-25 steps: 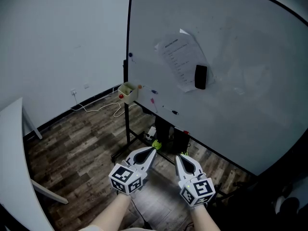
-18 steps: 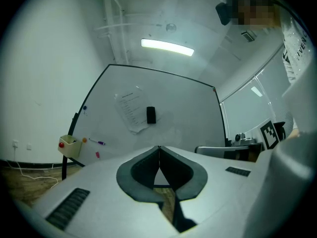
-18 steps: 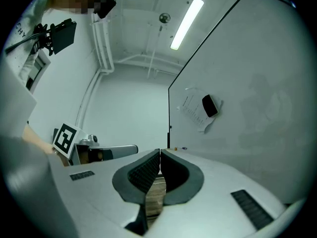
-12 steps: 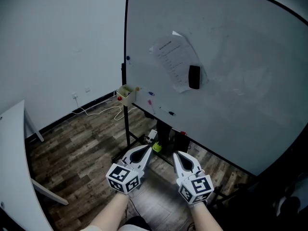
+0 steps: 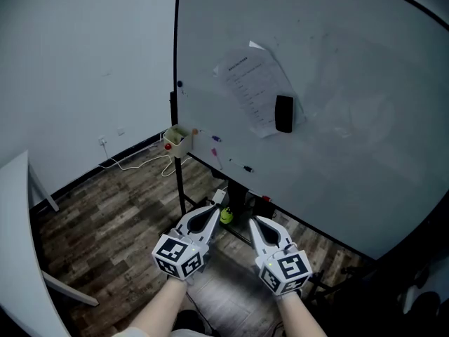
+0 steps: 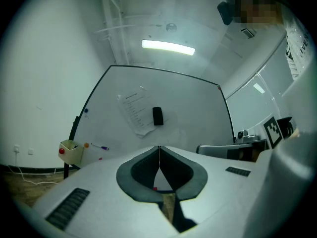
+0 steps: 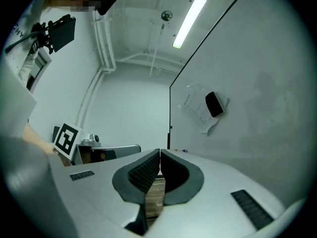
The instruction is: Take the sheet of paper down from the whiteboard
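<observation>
Standing off the whiteboard (image 5: 351, 118) with left gripper (image 5: 214, 210) and right gripper (image 5: 255, 222) fingers pressed together, empty, I must spread them to pinch the sheet of paper (image 5: 247, 90).

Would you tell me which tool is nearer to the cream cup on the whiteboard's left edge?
Left. In the head view the left tool sits below and slightly right of the cup; the right tool is farther right, under the paper. Neither touches it.

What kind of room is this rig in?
Likely an office or meeting room: a whiteboard on a stand, a sheet of paper held on it by a black block, and a wood-look floor.
</observation>
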A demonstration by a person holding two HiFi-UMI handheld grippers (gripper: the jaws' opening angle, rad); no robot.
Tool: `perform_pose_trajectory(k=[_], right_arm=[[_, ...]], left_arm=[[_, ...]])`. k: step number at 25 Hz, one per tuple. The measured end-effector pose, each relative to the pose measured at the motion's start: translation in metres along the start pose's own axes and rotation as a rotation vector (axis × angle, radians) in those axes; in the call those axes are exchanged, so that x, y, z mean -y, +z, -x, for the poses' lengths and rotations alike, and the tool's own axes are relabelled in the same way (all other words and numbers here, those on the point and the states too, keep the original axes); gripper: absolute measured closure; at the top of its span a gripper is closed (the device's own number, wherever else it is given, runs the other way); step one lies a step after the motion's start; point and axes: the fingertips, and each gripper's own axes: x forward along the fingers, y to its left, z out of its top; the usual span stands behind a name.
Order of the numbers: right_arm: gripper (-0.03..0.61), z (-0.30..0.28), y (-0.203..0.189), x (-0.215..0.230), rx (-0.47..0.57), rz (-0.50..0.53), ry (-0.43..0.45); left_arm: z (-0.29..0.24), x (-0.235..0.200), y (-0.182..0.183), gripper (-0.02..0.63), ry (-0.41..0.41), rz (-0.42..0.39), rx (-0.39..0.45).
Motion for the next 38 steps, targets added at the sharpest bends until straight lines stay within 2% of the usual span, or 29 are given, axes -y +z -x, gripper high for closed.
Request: perform_pose_trajectory(k=[6, 11, 22, 28, 38], right_arm=[[0.56, -0.054, 0.004, 0.017, 0.004, 0.009, -0.024], [0.56, -0.095, 0.004, 0.035, 0.007, 0.008, -0.077], [0.56, -0.157, -0.004, 0.066, 0.008, 0.012, -0.201], [0.56, -0.172, -0.003, 0.086, -0.004, 0.03, -0.258], [0.56, -0.167, 0.014, 0.126, 0.001, 0.08, -0.307]], left_arm=[[-0.042, -0.043, 0.007, 0.598, -0.06, 0.0, -0.006], [-0.075, -0.073, 0.009, 0.598, -0.136, -0.008, -0.022], [-0.119, -0.141, 0.004, 0.598, -0.223, 0.006, -0.04], [-0.147, -0.15, 0.002, 0.598, -0.268, 0.027, -0.033], [-0.188, -0.13, 0.006, 0.598, -0.291, 0.029, -0.008]])
